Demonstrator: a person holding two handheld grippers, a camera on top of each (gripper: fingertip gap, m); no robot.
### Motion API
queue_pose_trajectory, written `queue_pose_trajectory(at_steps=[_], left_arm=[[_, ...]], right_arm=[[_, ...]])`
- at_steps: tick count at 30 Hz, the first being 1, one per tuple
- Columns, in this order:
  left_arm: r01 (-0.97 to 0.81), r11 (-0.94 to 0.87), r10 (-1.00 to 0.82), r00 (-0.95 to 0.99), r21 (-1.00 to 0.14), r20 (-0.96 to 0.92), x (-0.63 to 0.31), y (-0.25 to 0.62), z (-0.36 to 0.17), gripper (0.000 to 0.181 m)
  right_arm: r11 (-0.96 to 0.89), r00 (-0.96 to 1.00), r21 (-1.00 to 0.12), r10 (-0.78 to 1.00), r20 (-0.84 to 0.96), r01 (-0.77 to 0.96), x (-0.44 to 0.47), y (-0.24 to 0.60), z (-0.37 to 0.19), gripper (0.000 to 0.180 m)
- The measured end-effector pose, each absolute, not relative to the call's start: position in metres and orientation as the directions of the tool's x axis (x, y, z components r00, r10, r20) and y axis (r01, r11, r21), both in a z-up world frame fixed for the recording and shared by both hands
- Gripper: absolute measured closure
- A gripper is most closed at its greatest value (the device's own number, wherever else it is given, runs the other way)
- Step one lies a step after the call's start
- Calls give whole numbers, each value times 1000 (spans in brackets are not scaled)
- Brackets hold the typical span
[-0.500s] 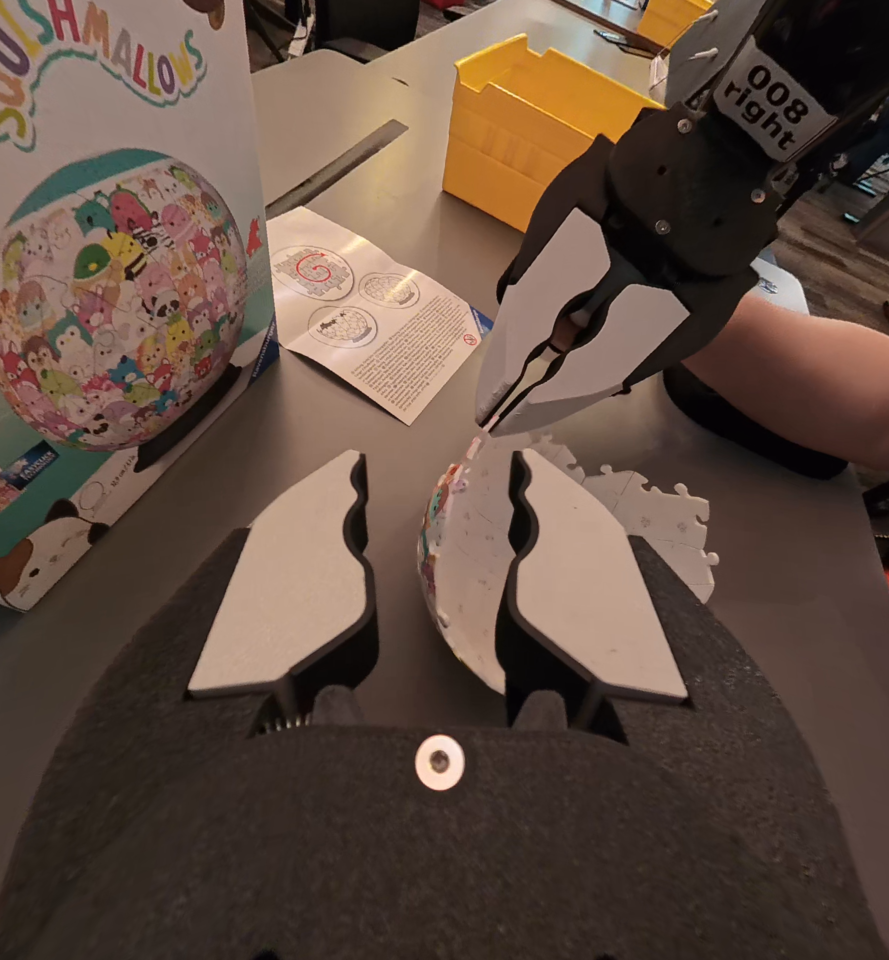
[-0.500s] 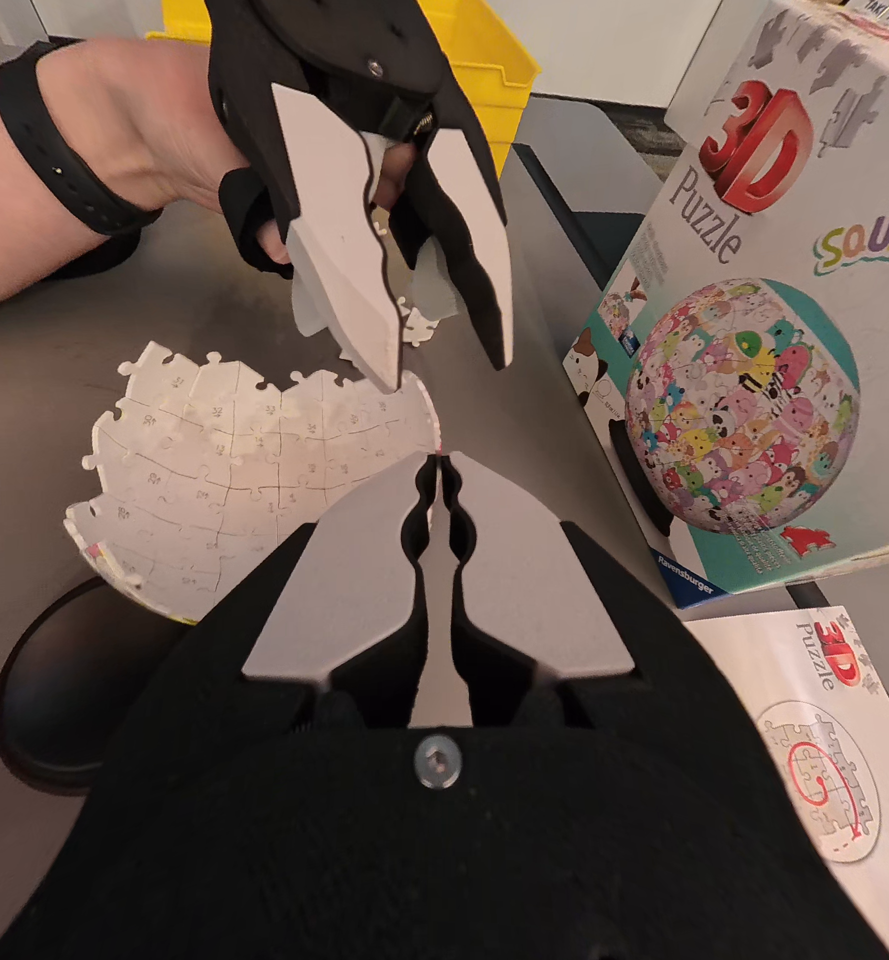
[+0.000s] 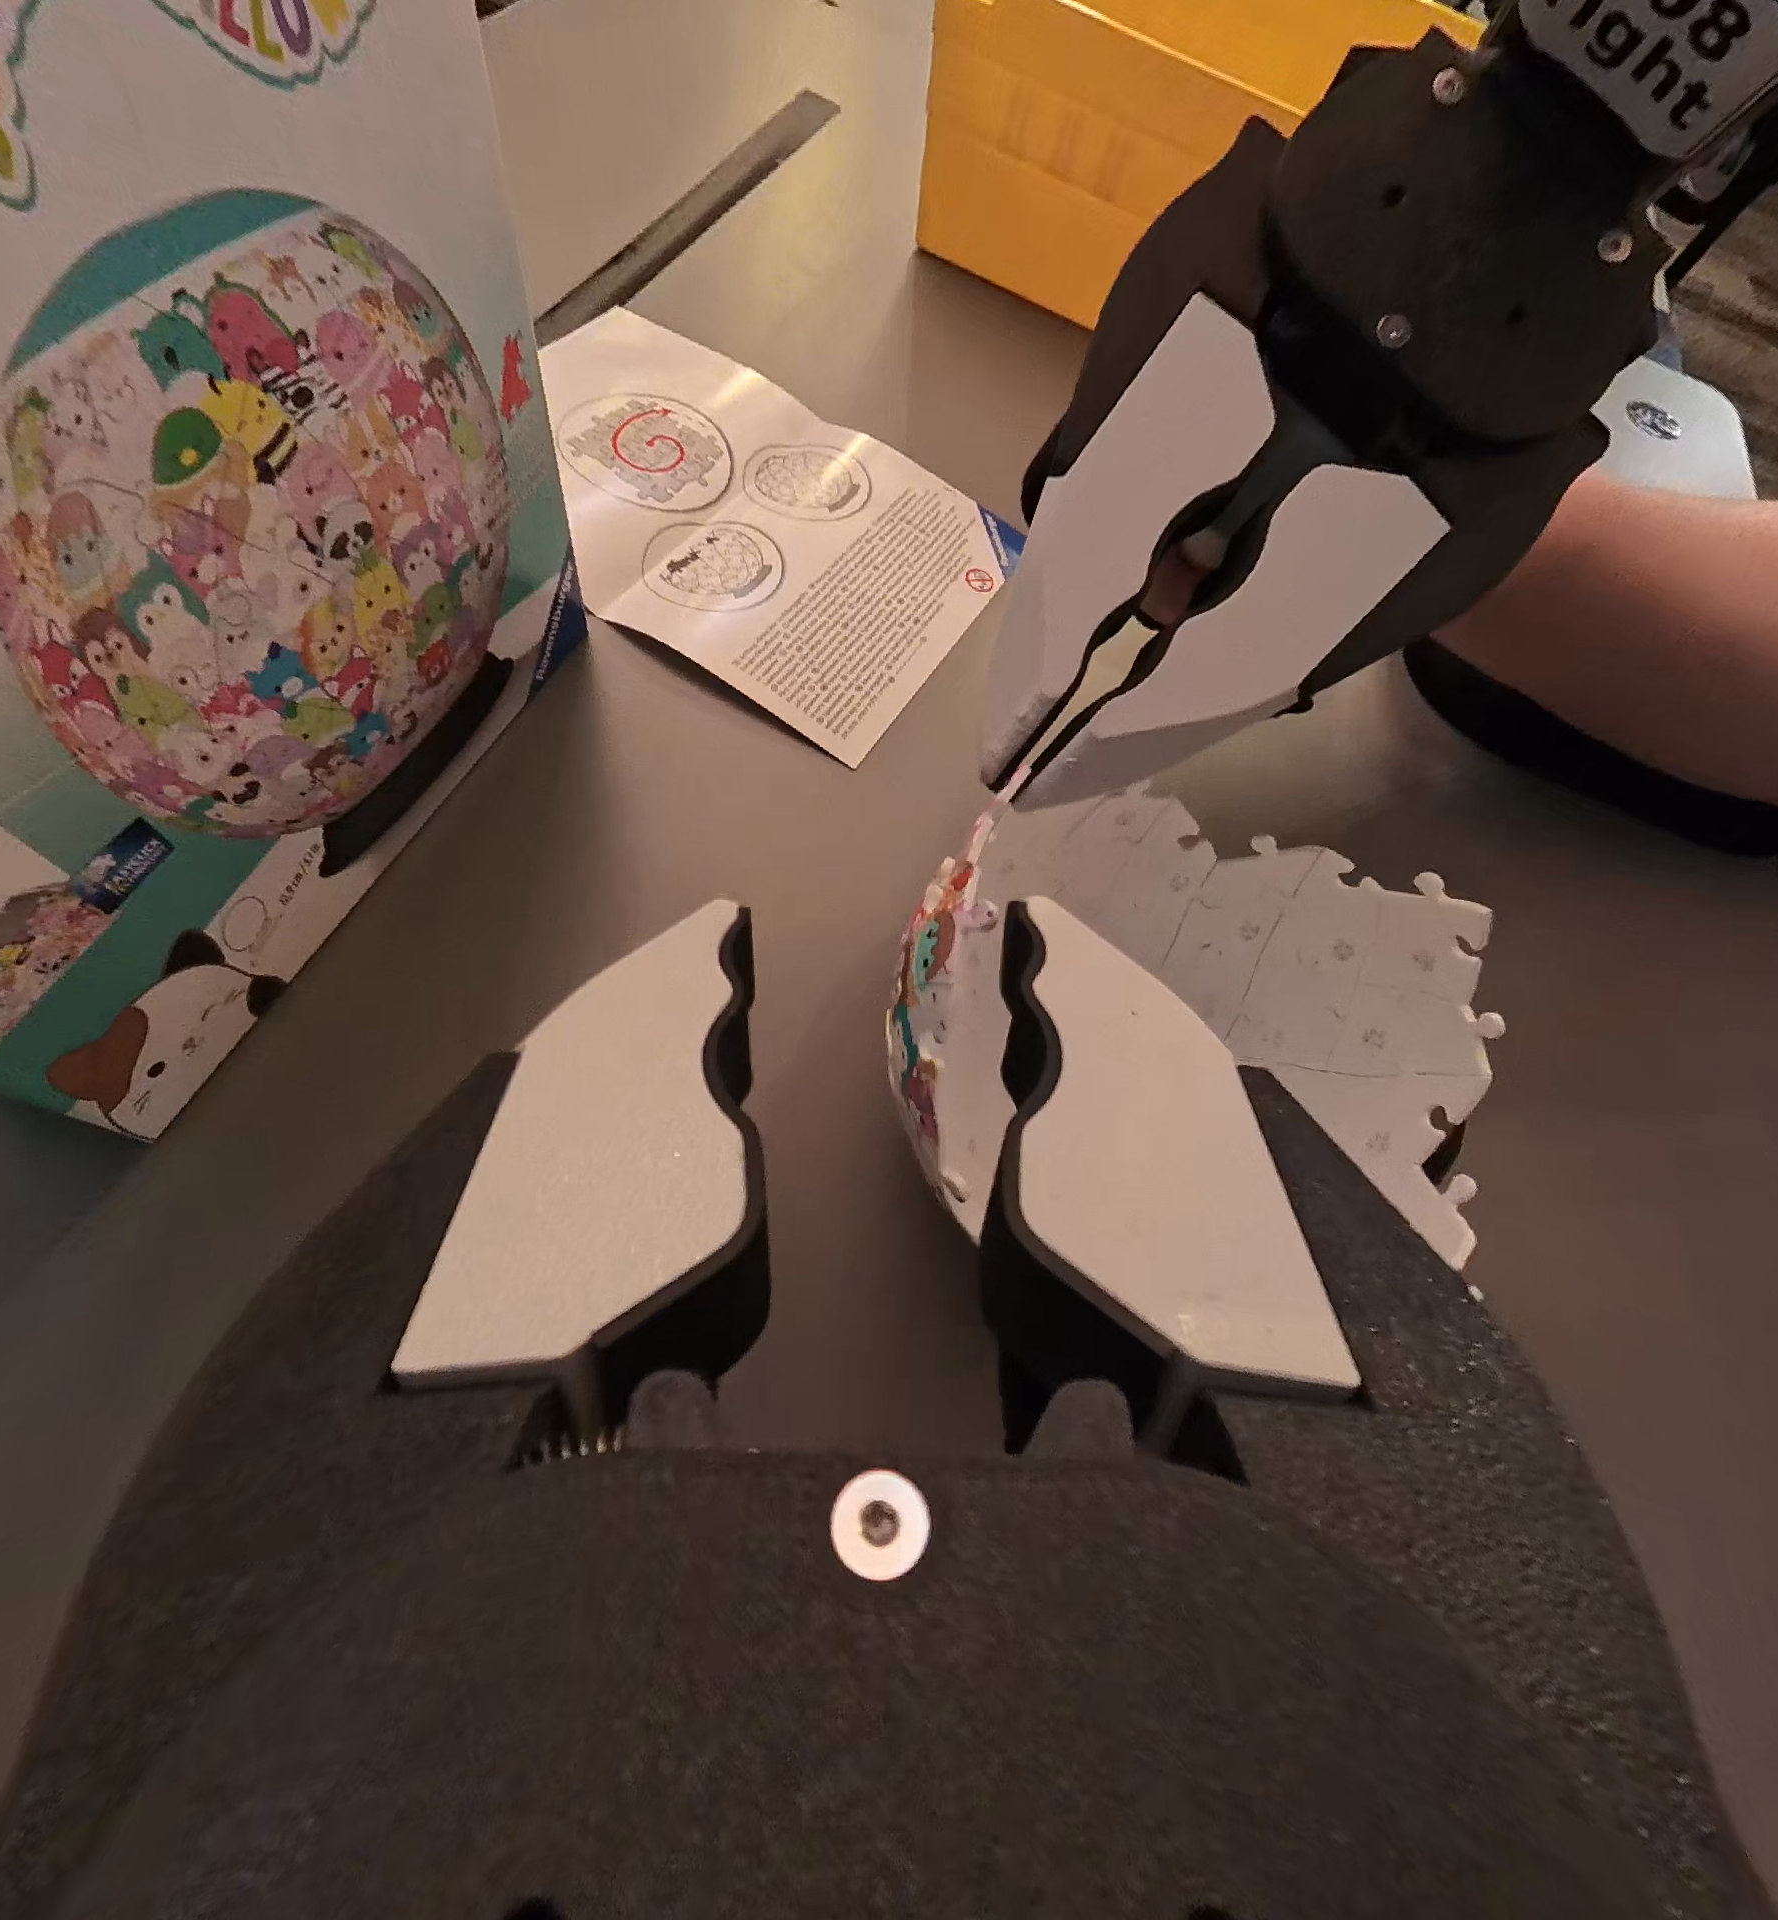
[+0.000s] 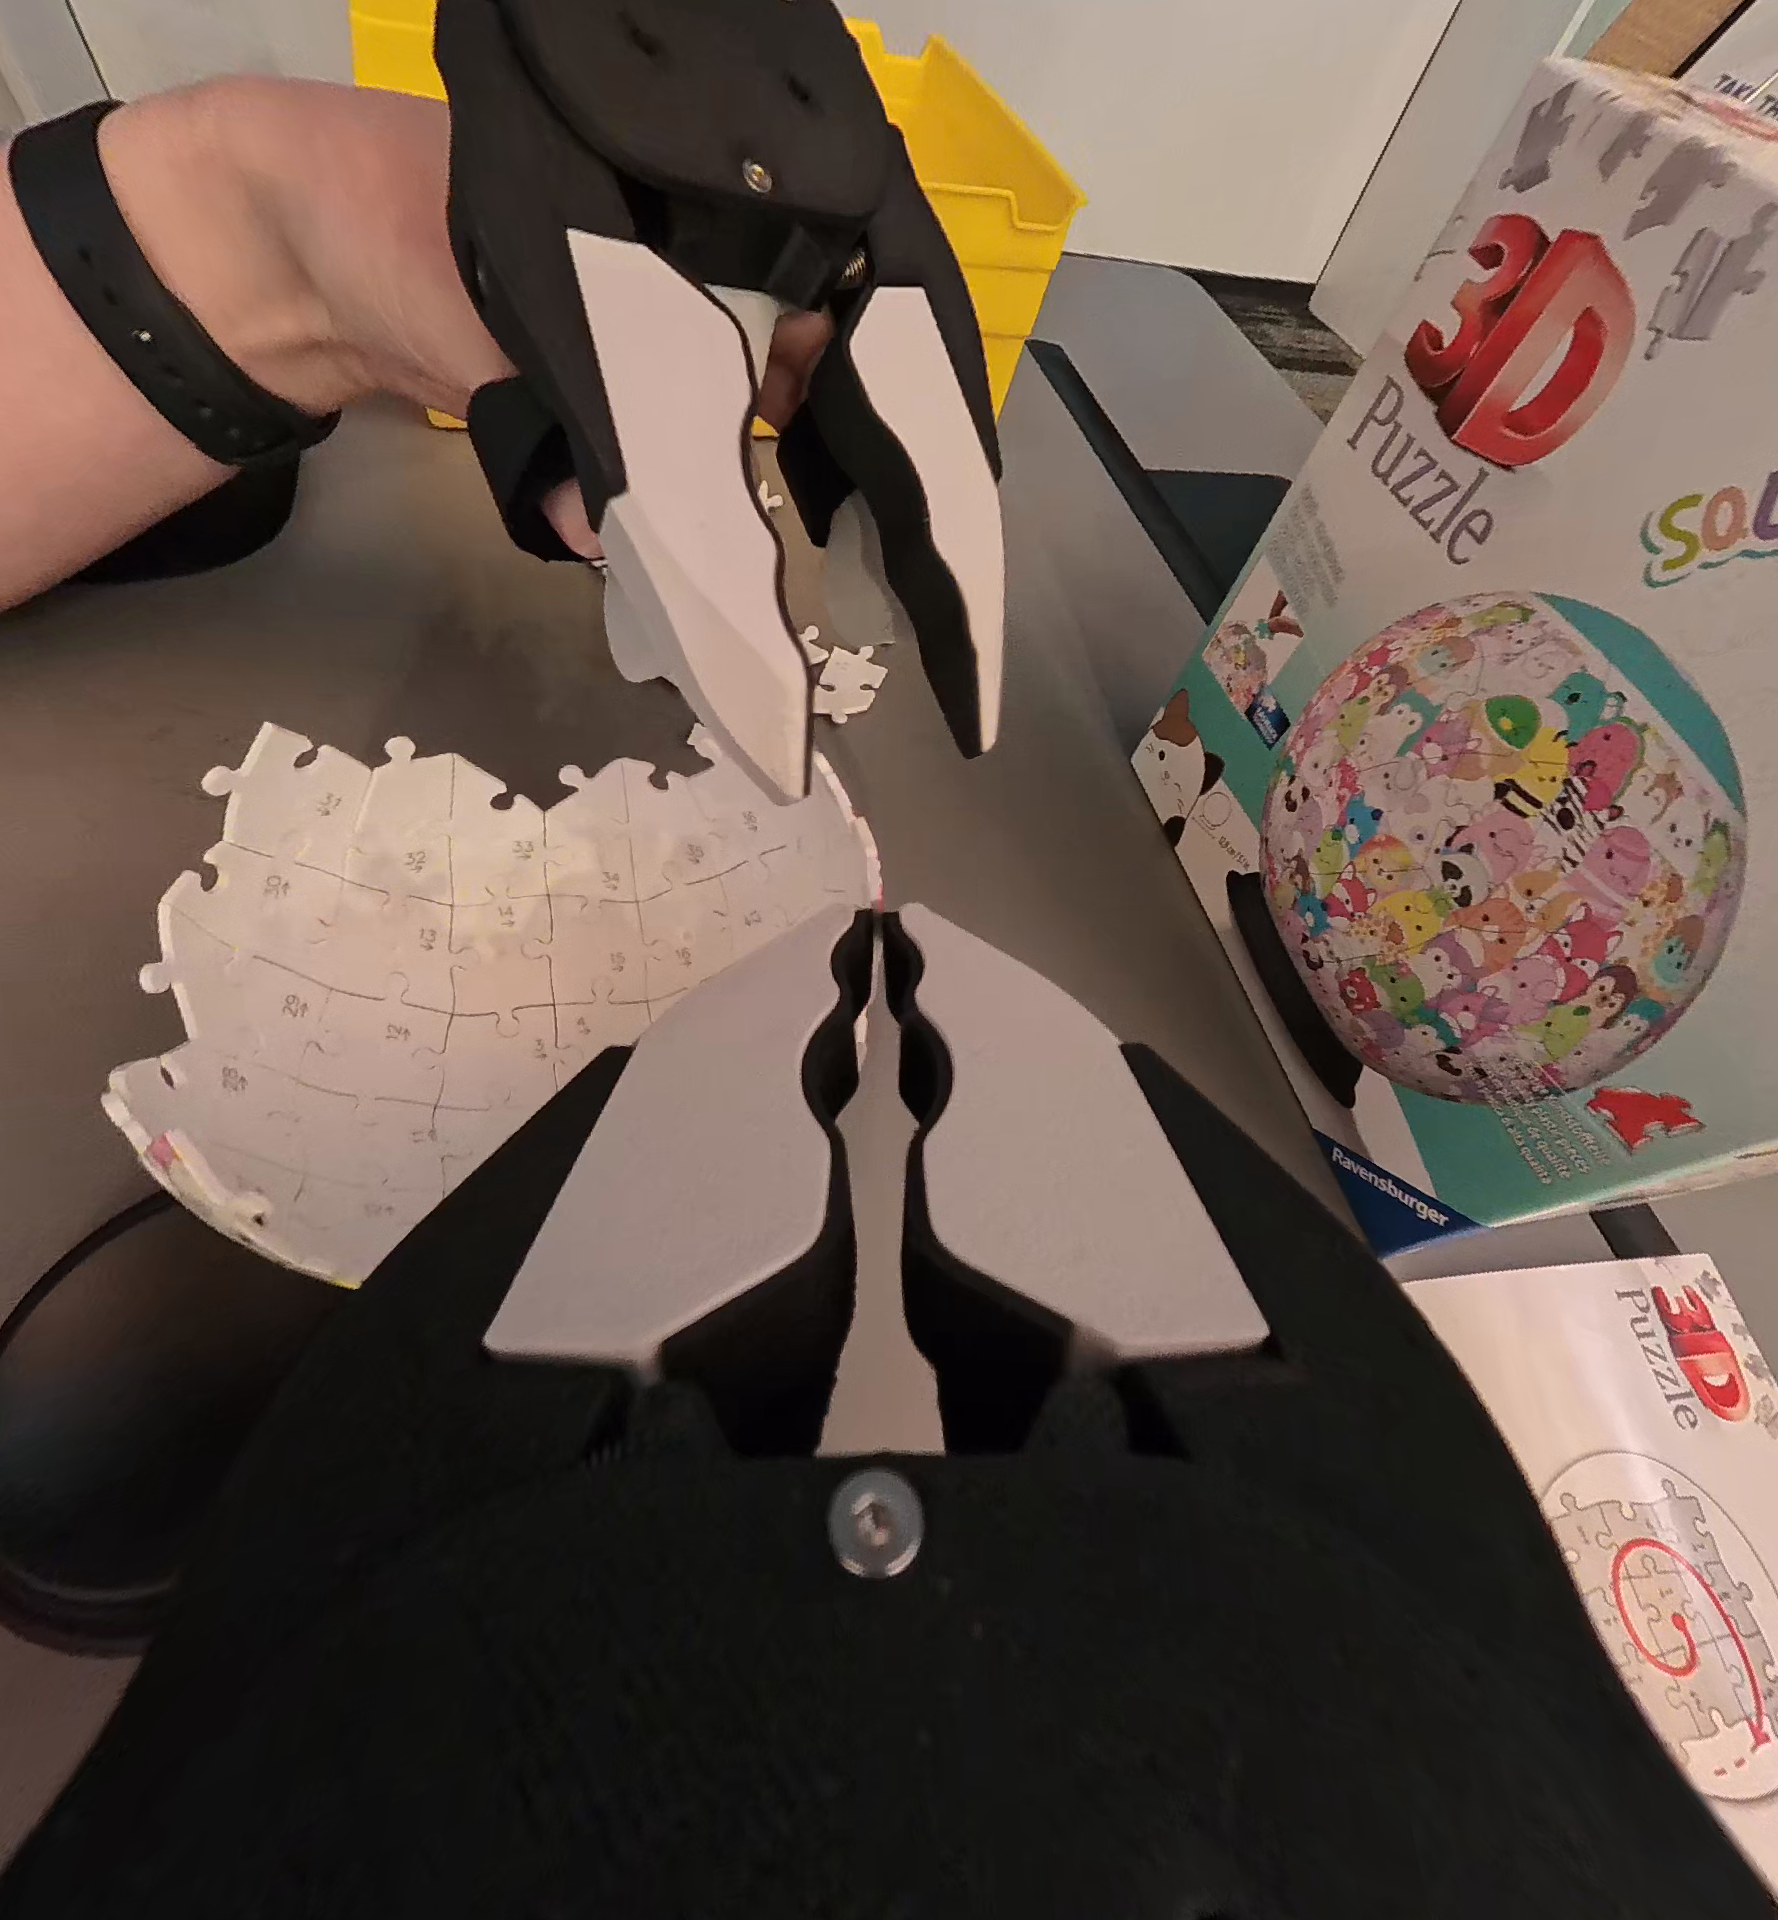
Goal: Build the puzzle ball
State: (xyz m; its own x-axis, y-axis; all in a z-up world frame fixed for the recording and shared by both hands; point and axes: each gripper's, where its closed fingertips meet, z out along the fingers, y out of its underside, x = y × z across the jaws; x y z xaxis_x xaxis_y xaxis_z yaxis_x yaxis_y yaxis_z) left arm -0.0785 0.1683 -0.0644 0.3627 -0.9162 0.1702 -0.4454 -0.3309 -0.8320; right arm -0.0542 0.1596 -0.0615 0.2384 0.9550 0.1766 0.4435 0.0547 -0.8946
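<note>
A: Step? Right gripper (image 3: 1015, 781) is clenched on a puzzle piece (image 3: 999, 810) at the rim of the half-built ball (image 4: 428, 956), which sits on the table (image 3: 812, 831).
B: Left gripper (image 3: 869, 925) is released, straddling the ball's wall (no grip). Next, I'd guess: press the tabs in.
A: Writing?
B: Box (image 4: 1529, 831) and leaflet (image 3: 781, 530) printed; not copying.

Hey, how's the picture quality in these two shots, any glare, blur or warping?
Left wrist view: warm dim light, glare on the instruction leaflet, wide-angle bending of the puzzle box. Right wrist view: box top corner blurred, tabletop sheen, half-built puzzle ball sharp.
</note>
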Motion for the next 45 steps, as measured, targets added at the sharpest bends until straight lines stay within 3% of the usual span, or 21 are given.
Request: queue_pose_trajectory(at_steps=[13, 21, 29, 37, 45], left_arm=[[-517, -268, -935, 344, -813, 90, -77, 165, -71, 142], [-599, -164, -932, 355, -784, -77, -79, 172, -73, 127], [-607, -111, -944, 312, -787, -107, -68, 169, -73, 145], [-619, -86, -957, 270, -780, -109, -64, 164, -77, 174], [-622, -67, -958, 258, -780, -123, -64, 163, -77, 176]], right_arm=[[56, 252, -899, 950, 181, 435, -56, 161, -61, 177], [52, 260, -899, 949, 180, 435, -56, 162, -62, 177], [49, 264, -900, 948, 179, 434, -56, 163, -61, 177], [43, 267, -899, 948, 175, 436, -55, 164, -62, 177], [40, 265, -901, 949, 169, 432, -55, 164, -62, 177]])
